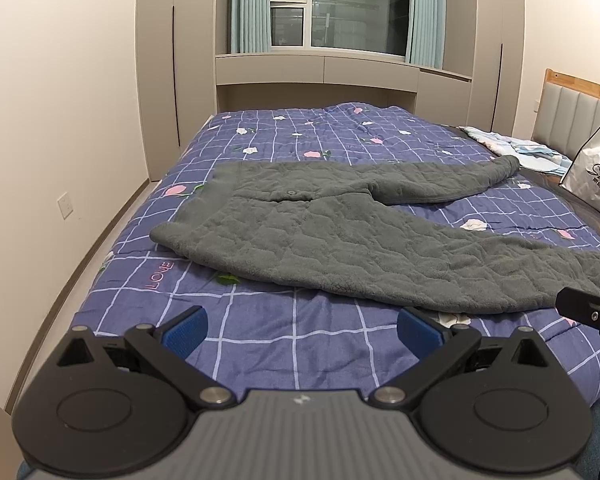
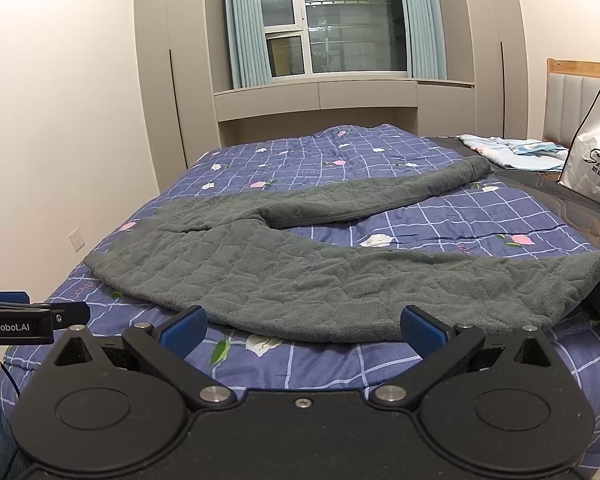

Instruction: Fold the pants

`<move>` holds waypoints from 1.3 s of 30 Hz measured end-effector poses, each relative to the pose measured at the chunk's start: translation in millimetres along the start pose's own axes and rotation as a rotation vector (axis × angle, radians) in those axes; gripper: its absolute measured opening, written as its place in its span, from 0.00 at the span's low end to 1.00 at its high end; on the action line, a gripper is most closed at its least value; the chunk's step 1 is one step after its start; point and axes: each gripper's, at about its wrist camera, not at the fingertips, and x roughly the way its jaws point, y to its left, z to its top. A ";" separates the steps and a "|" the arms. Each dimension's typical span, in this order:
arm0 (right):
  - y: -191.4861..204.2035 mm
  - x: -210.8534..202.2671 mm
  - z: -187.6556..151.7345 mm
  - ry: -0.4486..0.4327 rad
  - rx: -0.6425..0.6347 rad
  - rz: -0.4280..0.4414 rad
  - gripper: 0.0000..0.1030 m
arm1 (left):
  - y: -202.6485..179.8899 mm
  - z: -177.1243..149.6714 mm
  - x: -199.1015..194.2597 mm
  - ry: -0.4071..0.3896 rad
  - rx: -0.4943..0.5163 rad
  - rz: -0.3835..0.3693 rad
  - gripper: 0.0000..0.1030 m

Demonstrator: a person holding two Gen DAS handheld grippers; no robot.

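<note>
Tongs first: my left gripper (image 1: 302,330) has its blue-padded fingers (image 1: 186,330) spread wide with nothing between them, hovering over bare quilt just short of the garment's near edge. My right gripper (image 2: 304,330) is spread just as wide and holds nothing either; its pads (image 2: 422,328) sit right at the near hem of the cloth, though I cannot tell whether they touch it. From the right wrist view I see the left tool's black body at the left edge, beside mine.

Ahead lie the grey quilted fleece pants (image 1: 340,248), spread flat and unfolded, waistband to my left and both legs running off to the right. The legs fork apart: the far one angles toward the headboard end, while the near one reaches the right edge, where its cuff droops over the bedside.

Under them is the purple grid-patterned quilt with flowers (image 1: 300,140), covering the bed. Farther right, a white printed shopping bag (image 2: 596,168) stands near the padded wooden headboard (image 1: 580,116), with light blue folded bedding (image 2: 512,150) just beside it. Beyond the bed is a curtained window (image 2: 340,20).
</note>
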 end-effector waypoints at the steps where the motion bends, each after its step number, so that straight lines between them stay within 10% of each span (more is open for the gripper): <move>1: 2.0 -1.1 -0.4 0.000 0.000 0.000 1.00 | 0.0 0.1 0.0 0.000 0.000 0.000 1.00; 39: 2.2 3.9 0.0 0.010 -0.004 0.007 1.00 | 4.1 1.0 2.9 0.010 0.004 0.009 1.00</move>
